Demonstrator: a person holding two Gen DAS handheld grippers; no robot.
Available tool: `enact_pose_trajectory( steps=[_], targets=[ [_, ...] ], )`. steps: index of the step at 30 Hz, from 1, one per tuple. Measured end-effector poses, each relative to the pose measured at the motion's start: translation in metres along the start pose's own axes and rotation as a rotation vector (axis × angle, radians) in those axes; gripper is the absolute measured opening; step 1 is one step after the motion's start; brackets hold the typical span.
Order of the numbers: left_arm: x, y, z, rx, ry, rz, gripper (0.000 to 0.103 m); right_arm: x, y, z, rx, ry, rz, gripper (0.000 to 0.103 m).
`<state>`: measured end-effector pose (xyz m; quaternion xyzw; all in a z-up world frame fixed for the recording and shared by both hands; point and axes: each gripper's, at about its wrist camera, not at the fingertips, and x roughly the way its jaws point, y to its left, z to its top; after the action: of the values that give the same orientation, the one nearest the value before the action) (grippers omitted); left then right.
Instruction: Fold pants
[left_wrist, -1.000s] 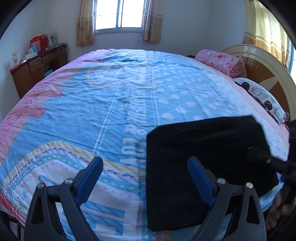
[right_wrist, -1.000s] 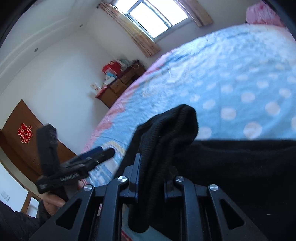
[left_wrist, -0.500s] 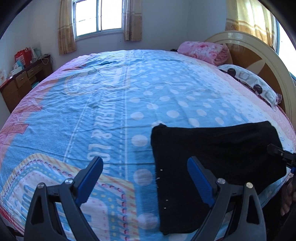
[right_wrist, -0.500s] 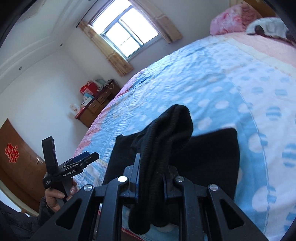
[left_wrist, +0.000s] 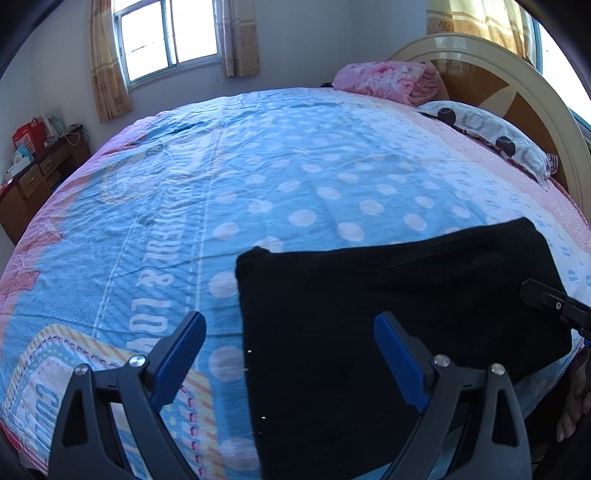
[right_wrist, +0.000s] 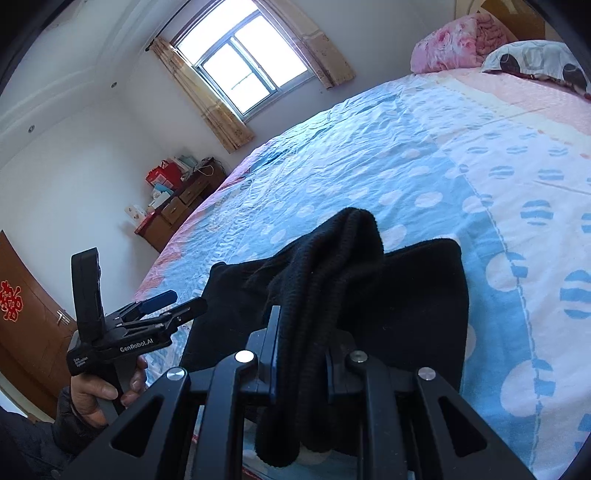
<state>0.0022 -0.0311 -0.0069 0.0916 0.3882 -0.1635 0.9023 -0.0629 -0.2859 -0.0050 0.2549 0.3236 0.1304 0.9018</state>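
Lay folded near the close edge of the bed (left_wrist: 295, 177): black pants (left_wrist: 388, 314). Hovered over their left edge, fingers spread wide and empty: left gripper (left_wrist: 290, 352). Clamped shut on a bunched fold of the fabric lifted off the stack: right gripper (right_wrist: 301, 354).

The black pants (left_wrist: 388, 317) lie folded into a flat rectangle near the edge of the blue dotted bedspread (left_wrist: 280, 177). The left gripper (left_wrist: 291, 350) hovers above them with its blue-padded jaws spread wide, one over the fabric, one over the bedspread. The right gripper's tip (left_wrist: 554, 304) shows at the pants' right edge.
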Motion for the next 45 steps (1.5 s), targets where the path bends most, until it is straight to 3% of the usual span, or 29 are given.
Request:
enact_pose_trajectory(
  steps=[8,13,22,28,32,39,44,45],
  targets=[
    [0.004,-0.016,0.0,0.007,0.025,-0.036,0.094,-0.001,0.008,-0.003,-0.056,-0.014,-0.082,0.018],
    [0.006,-0.028,0.003,0.031,0.026,-0.055,0.095,-0.014,0.006,-0.005,-0.063,-0.045,-0.108,0.018],
    [0.011,-0.03,0.002,0.013,0.045,-0.062,0.094,-0.027,0.0,-0.012,-0.048,-0.04,-0.118,0.018],
    [0.015,-0.045,0.004,0.026,0.072,-0.107,0.094,-0.021,-0.006,-0.012,-0.049,-0.027,-0.151,0.019],
    [0.019,-0.053,0.007,0.029,0.047,-0.093,0.094,-0.021,-0.017,-0.013,-0.007,-0.028,-0.142,0.019],
    [0.035,-0.065,-0.003,0.087,0.03,-0.001,0.095,-0.007,-0.026,-0.009,-0.026,-0.015,-0.166,0.02],
    [0.037,-0.066,-0.006,0.122,0.02,-0.006,0.1,-0.022,-0.056,-0.006,0.173,-0.022,-0.053,0.026],
    [0.038,-0.066,-0.006,0.125,0.02,-0.007,0.1,-0.03,-0.057,-0.005,0.188,-0.048,-0.065,0.026]
  ],
)
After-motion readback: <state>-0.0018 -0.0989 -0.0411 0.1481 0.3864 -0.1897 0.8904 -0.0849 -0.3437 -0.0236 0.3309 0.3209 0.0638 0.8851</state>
